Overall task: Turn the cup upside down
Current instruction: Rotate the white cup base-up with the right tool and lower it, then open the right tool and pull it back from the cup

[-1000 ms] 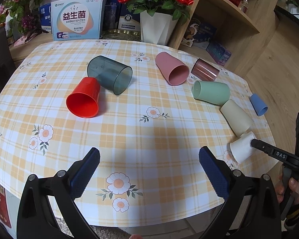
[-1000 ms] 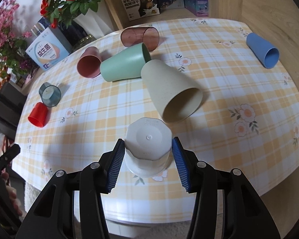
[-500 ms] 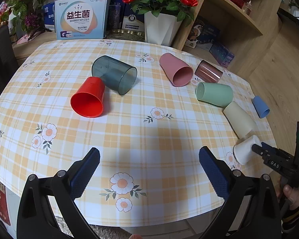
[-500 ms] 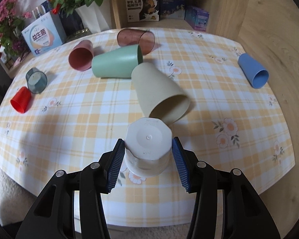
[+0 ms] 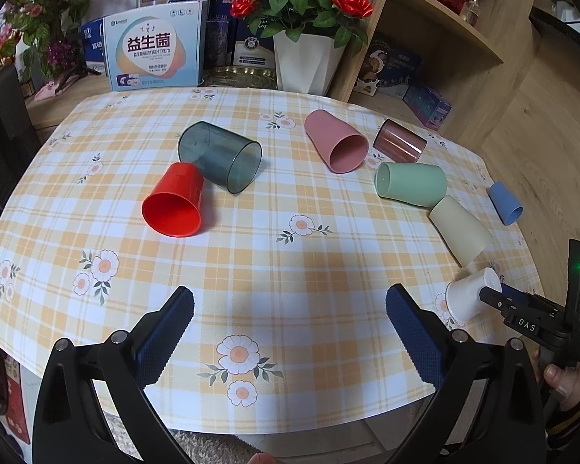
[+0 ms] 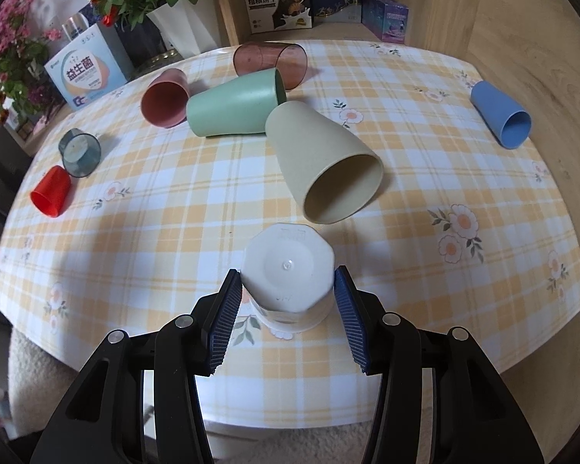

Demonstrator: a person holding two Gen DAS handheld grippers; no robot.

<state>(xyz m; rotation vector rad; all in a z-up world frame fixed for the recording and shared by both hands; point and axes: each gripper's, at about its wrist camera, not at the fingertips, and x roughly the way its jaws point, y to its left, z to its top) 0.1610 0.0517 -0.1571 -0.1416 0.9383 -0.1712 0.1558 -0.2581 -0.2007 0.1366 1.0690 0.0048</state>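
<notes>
The round table with the plaid flowered cloth [image 5: 290,263] carries eight cups. At its near right edge the white plastic cup [image 6: 288,278] stands mouth down, base up, between the pads of the right gripper [image 6: 286,301]. Just beyond it lies the beige cup [image 6: 321,162] on its side, mouth toward the near edge, with the green cup [image 6: 232,106] behind it and touching it. Farther back lie the brown clear cup [image 6: 268,62] and, to its left, the pink cup [image 6: 166,96]. The blue cup [image 6: 500,118] lies apart at the far right. On the left the grey clear cup [image 5: 220,156] lies against the red cup [image 5: 174,201], which is nearer. The left gripper [image 5: 290,328] hangs over the near edge. Behind the table stand a white flower pot [image 5: 307,62] and, left of it, a printed box [image 5: 152,52].
</notes>
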